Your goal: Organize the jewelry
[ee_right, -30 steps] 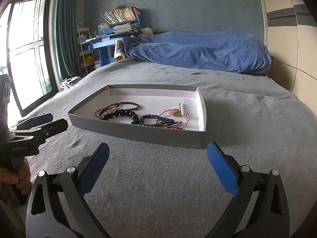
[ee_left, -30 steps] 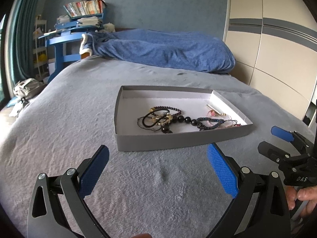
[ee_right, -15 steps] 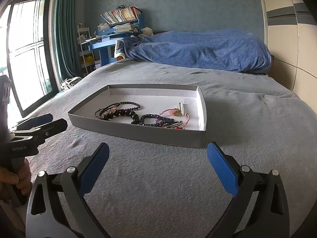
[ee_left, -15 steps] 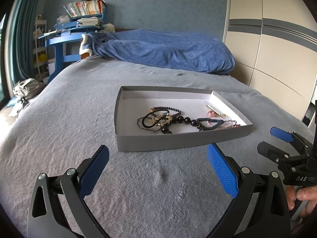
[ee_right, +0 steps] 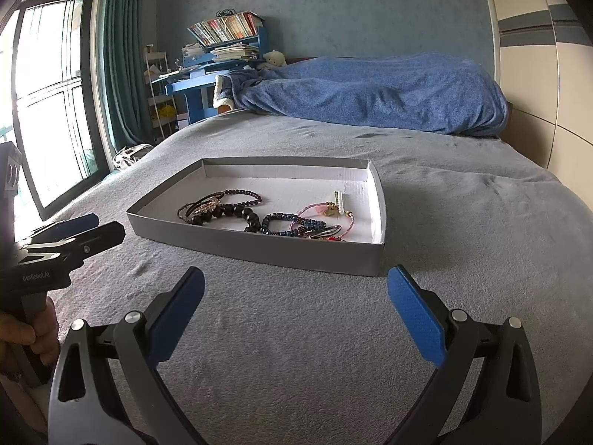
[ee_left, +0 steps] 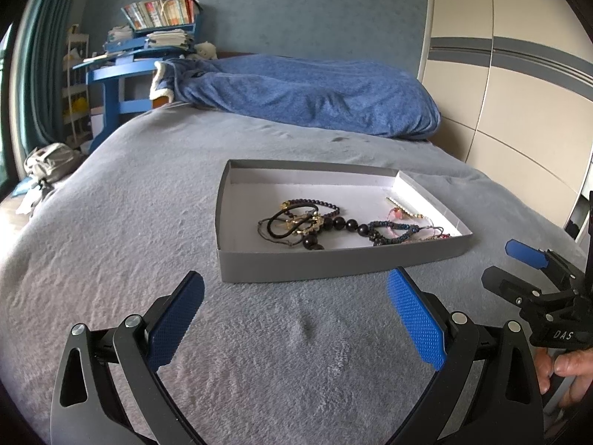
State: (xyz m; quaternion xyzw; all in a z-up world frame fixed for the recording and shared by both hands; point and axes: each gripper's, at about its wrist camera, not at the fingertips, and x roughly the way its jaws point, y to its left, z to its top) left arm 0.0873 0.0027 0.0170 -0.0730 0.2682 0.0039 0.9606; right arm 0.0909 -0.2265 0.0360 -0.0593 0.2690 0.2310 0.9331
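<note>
A shallow grey box (ee_left: 333, 261) with a white inside lies on the grey bed; it also shows in the right wrist view (ee_right: 259, 250). In it lies a tangle of jewelry: black cord and black bead bracelets (ee_left: 307, 222) (ee_right: 222, 209), a dark blue beaded one (ee_left: 393, 230) (ee_right: 281, 222), and pink ones with a pearl bar (ee_left: 402, 213) (ee_right: 331, 209). My left gripper (ee_left: 296, 311) is open and empty, short of the box's near wall. My right gripper (ee_right: 296, 307) is open and empty, also short of the box, to its right.
A blue blanket (ee_left: 307, 96) is heaped at the bed's far end. A blue desk with books (ee_left: 148, 48) stands beyond on the left, a wardrobe (ee_left: 519, 85) on the right. A window and curtain (ee_right: 74, 92) are at the left. Grey bedcover surrounds the box.
Both grippers have stayed almost still and open; the view has barely shifted. The jewelry has not moved.
</note>
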